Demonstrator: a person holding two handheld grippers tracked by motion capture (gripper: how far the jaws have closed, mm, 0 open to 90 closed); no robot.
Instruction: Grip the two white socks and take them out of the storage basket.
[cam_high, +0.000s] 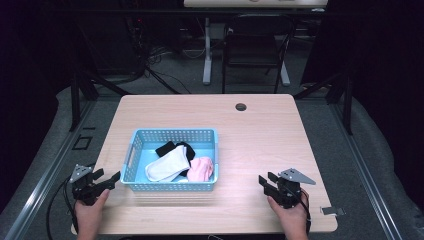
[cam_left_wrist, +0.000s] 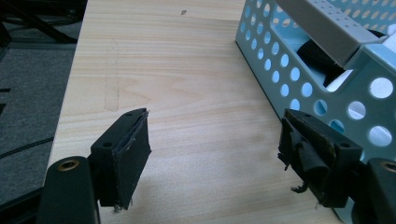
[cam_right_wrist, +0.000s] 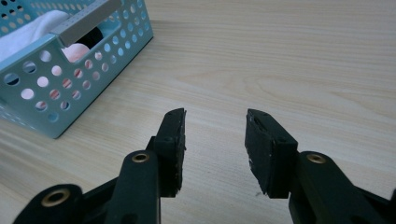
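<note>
Both grippers — left (cam_high: 107, 181), right (cam_high: 266, 183) — rest on the surface (cam_high: 260, 135), fingers wide apart and empty; next, reach into the basket (cam_high: 172, 186) for a sock (cam_high: 167, 167).

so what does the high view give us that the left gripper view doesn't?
High view alone: the right gripper, jaws apart on bare wood; the pink sock in the basket; the round hole near the table's far edge; a chair beyond the table.

Left gripper view alone: the left gripper close up, with worn, frayed pads, nothing between them, and the basket's grey handle bar.

Shared: blue basket, wooden table, white sock, black sock.
</note>
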